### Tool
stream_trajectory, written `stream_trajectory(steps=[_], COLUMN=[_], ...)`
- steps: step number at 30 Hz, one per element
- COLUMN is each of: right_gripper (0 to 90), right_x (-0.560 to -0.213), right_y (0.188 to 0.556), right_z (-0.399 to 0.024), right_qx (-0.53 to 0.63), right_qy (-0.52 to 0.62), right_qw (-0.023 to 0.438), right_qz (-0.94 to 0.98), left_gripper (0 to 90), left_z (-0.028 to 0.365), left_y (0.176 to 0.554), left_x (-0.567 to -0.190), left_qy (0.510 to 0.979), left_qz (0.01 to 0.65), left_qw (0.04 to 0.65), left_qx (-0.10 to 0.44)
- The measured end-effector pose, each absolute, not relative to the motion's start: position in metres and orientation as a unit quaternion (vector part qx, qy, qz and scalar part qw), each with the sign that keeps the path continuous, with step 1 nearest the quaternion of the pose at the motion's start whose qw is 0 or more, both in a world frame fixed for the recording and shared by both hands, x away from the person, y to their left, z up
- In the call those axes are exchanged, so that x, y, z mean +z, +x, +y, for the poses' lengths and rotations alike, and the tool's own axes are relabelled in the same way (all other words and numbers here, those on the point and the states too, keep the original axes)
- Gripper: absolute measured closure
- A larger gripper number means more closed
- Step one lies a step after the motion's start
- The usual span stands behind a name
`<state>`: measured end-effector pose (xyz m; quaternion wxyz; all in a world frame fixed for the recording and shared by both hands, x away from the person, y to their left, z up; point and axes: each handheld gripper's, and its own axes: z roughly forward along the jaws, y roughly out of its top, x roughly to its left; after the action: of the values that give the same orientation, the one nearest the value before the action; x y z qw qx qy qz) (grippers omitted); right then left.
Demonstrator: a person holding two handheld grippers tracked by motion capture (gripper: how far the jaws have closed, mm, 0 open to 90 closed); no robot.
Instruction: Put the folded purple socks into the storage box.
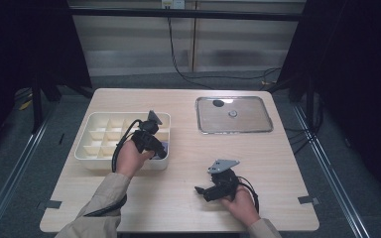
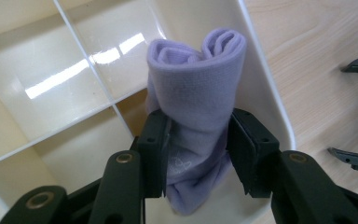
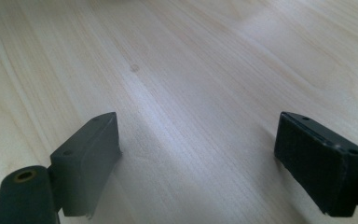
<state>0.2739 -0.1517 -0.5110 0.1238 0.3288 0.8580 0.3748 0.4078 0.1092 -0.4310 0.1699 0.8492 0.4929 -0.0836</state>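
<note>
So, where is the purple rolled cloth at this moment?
In the left gripper view the purple rolled cloth stands upright between the left gripper jaws, in a compartment of the cream divided box against its outer wall.

A shiny metal tray lies flat on the far right part of the wooden table. A small round silver thing sits near the middle of the tray, and a dark round spot shows close to its back edge. Bits of grey tape stick to the front corners of the table. Black cables hang down the pale wall behind and run along the grey floor.
</note>
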Motion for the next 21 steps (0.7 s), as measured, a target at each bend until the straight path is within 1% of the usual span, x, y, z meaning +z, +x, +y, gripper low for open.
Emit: stream_trajectory(steps=[11, 21], right_gripper=[13.5, 13.5], right_x=[-0.511, -0.511], right_y=[0.274, 0.274], right_z=[-0.152, -0.152], right_qx=[0.376, 0.376], right_qy=[0.327, 0.327], right_qw=[0.125, 0.125], right_qz=[0.858, 0.858], left_gripper=[59.6, 61.8], left_z=[0.115, 0.119], left_y=[0.409, 0.411], left_x=[-0.419, -0.408], left_qy=[0.848, 0.846], left_qz=[0.494, 0.495], left_qw=[0.173, 0.177], left_qx=[-0.088, -0.086])
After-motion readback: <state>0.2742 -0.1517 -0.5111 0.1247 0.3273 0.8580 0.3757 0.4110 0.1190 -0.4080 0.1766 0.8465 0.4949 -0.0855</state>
